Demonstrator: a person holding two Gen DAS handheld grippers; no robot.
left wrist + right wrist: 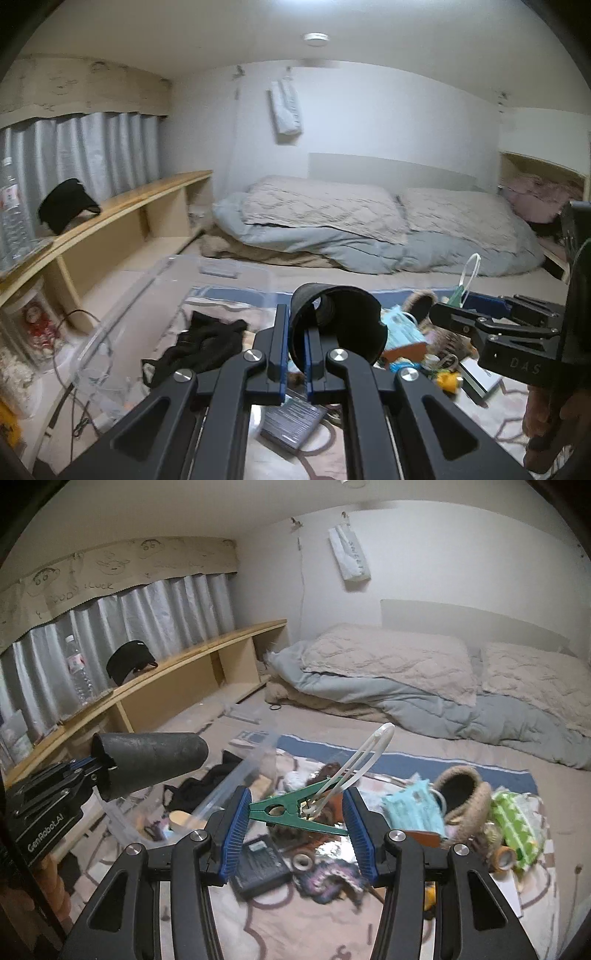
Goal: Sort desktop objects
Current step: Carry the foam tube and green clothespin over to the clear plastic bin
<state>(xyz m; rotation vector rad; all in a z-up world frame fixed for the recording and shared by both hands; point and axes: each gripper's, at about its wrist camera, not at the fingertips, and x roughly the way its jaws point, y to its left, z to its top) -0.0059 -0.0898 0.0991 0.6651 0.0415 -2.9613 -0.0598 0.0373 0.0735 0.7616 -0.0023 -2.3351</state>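
Note:
My left gripper is shut on the rim of a black cup and holds it in the air, mouth toward the camera. The cup also shows at the left of the right wrist view. My right gripper holds a green clothes peg with a white plastic hook between its blue pads, above the pile of objects. The peg's green tip and white hook show in the left wrist view. A clear plastic bin stands to the left of the pile.
On the patterned blanket lie a blue face mask pack, a woven slipper, a green packet, tape rolls, a dark calculator and black cloth. A wooden shelf runs along the left; bedding lies behind.

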